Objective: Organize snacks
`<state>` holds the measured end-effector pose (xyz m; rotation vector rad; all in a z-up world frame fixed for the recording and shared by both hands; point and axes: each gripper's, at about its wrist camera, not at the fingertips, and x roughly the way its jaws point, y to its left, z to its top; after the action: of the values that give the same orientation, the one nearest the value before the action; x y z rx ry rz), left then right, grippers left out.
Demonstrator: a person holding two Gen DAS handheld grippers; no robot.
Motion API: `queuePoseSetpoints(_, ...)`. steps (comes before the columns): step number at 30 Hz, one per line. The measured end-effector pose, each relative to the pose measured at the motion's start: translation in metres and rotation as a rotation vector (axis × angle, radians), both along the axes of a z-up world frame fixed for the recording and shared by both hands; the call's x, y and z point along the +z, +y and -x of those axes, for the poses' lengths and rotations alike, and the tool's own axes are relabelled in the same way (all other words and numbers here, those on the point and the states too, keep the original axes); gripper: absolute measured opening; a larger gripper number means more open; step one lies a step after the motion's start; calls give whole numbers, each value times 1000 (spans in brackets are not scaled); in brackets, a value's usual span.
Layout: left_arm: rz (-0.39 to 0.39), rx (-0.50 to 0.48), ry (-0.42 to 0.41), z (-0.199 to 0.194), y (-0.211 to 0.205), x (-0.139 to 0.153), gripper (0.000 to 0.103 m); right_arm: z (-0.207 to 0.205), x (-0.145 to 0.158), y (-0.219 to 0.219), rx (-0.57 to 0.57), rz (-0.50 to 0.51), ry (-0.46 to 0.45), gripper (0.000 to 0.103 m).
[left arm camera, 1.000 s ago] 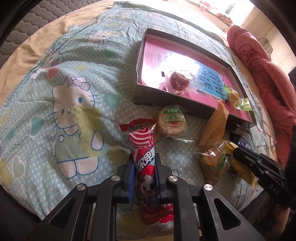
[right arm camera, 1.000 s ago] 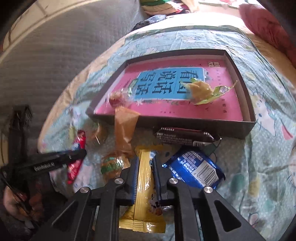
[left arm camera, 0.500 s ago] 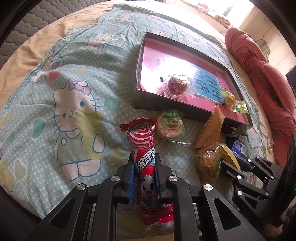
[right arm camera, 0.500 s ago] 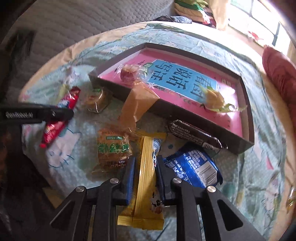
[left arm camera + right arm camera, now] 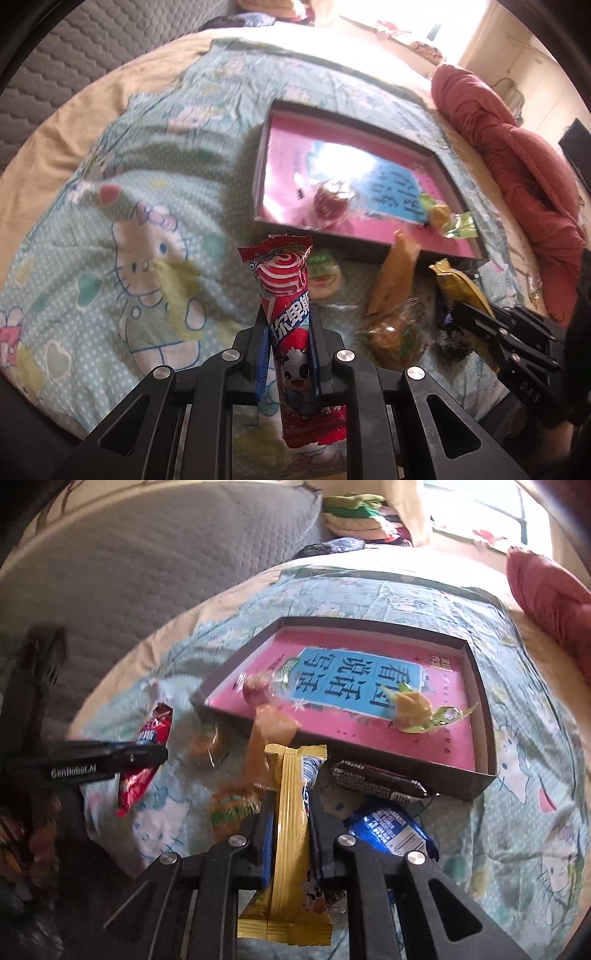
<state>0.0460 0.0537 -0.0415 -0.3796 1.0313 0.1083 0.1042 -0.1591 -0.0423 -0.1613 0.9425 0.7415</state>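
My left gripper [image 5: 287,332] is shut on a red snack stick wrapper [image 5: 288,295] and holds it above the bed. My right gripper [image 5: 290,808] is shut on a yellow snack bar [image 5: 291,812], also lifted. A shallow box with a pink floor [image 5: 291,147] [image 5: 480,716] lies ahead and holds a red wrapped candy [image 5: 328,201] [image 5: 256,688] and a yellow-green wrapped candy [image 5: 441,218] [image 5: 413,705]. In the left wrist view the right gripper [image 5: 476,317] is at the right with the yellow bar [image 5: 458,284]. In the right wrist view the left gripper [image 5: 147,755] is at the left with the red wrapper [image 5: 144,760].
Loose snacks lie on the Hello Kitty sheet before the box: a round green-label cake [image 5: 323,273], an orange packet [image 5: 395,280] [image 5: 266,734], a green-label pastry [image 5: 399,336] [image 5: 232,805], a dark bar [image 5: 376,779], a blue packet [image 5: 395,830]. A red blanket [image 5: 517,147] lies right.
Both grippers have lifted with their snacks held. The left one moved toward the box; the right one swung and rose, its yellow bar now pointing at the box's front wall.
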Motion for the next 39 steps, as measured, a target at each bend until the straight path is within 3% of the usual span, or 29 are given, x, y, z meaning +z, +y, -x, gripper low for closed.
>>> queuePoseSetpoints(3,-4,-20,-54,0,-3,11,18,-7,5,-7,-25,-72,34,16)
queuePoseSetpoints(9,-13,-66,-132,-4,-11,27,18,-13,20,-23,-55,-192,18,16)
queuePoseSetpoints(24,-52,-90,-199,-29,-17,41,18,-37,27,-49,-130,-251,17,16)
queuePoseSetpoints(39,-27,-130,-209,-60,-28,40,18,-69,29,-60,-185,-296,24,16)
